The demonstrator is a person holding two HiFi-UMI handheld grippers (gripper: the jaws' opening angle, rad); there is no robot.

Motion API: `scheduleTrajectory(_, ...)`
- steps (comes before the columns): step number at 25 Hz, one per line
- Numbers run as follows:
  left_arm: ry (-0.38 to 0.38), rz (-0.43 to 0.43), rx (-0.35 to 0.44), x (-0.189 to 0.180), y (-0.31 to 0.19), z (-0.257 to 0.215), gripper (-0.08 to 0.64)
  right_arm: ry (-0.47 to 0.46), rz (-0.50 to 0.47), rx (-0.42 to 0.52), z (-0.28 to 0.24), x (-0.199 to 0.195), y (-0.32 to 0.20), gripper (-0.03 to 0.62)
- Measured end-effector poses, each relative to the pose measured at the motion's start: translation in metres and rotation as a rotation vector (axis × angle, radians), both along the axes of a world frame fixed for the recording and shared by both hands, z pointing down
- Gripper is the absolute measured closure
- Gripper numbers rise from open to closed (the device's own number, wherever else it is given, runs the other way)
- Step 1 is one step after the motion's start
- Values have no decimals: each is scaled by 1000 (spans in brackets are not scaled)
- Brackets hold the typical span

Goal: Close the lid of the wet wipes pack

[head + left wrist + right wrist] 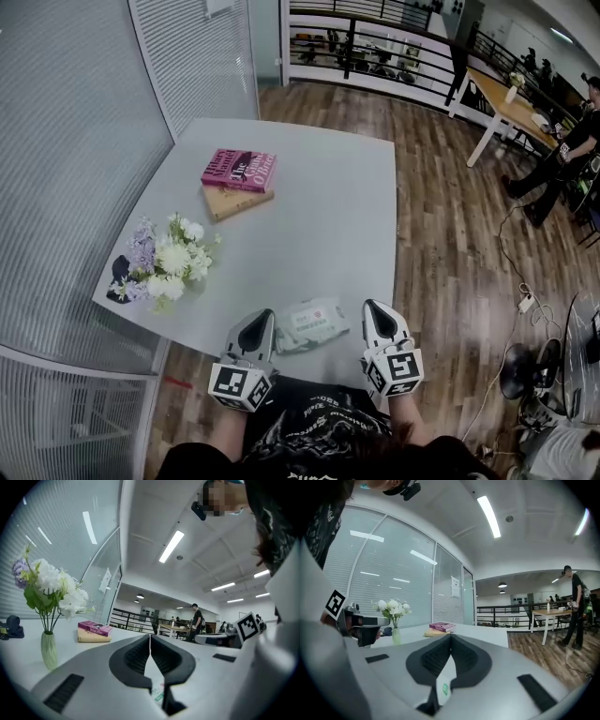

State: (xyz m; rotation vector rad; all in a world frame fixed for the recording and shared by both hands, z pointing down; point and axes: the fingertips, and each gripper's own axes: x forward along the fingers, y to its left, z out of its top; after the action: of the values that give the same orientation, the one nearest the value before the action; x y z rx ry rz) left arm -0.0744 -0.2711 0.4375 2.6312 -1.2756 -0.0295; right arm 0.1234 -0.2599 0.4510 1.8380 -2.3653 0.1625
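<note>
Currently both grippers sit at the near edge of the table (pixel 309 225), and the wet wipes pack (pixel 313 325) lies flat on it between them; neither one holds it. Left gripper (pixel 263 317) has its jaws pressed together tip to tip with nothing pinched. Right gripper (pixel 373 306) is the same, tips together and empty. In both gripper views the pack's print shows only behind the gap below the tips. Handling call: the pack looks like a soft film pouch, light, likely to slide or buckle if pushed from the side. The only stiff part should be the plastic lid (pixel 306 319) on top. I'd press straight down on the lid's free edge with closed tips and pin the pouch end with the other gripper, not grab the film. From the head view the lid looks flat against the pack, but it's too small for me to say whether it's snapped shut. Containers: the pack holds the wipes, none visible. A small vase (pixel 48 649) near the table's left edge holds white and lilac flowers (pixel 171 262), upright, well apart from the pack. Far side has a pink book (pixel 240 170) stacked on a tan book (pixel 236 201), out of the work zone
</note>
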Motion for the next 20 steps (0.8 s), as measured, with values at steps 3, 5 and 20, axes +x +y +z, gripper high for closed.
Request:
scheduleTrajectory(3, -14, 1, -3, -4, 1, 4, 551, 24, 18, 0, 1, -1, 1, 592)
scheduleTrajectory(5, -39, 1, 17, -5, -1, 3, 552, 44, 26, 4, 0, -3, 0, 593)
scheduleTrajectory(20, -91, 31, 25, -5, -1, 9, 552, 127, -11, -25, 5, -34, 1, 594)
